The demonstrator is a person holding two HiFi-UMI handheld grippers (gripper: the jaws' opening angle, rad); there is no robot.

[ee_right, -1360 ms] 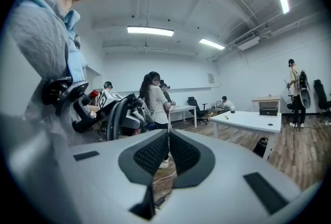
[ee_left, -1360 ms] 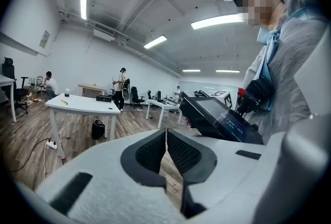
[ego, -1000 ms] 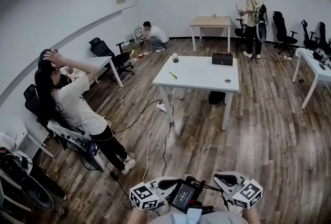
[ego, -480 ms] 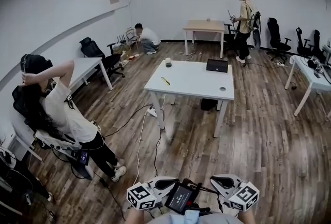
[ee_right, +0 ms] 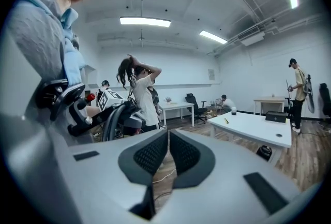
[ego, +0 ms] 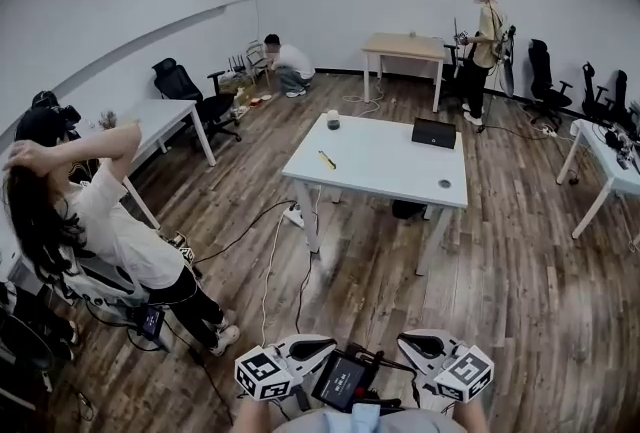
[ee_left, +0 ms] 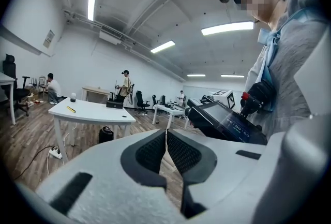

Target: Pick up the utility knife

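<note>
1 utility knife (ego: 327,160) | tiny yellow sliver on table (ego: 392,173) | details unreadable

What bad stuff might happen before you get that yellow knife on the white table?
Cables and a power strip lie on the floor before the table; a foot might catch.
The utility knife lies flat and thin, so it may slip.
The left tool and right tool are shut and must open first.

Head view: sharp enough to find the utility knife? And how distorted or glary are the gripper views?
Head view: evenly lit, walls bowed by fisheye, utility knife only a tiny yellow sliver on the white table. Left gripper view: round black vignette, ceiling lights blown out. Right gripper view: same vignette and glare.
</note>
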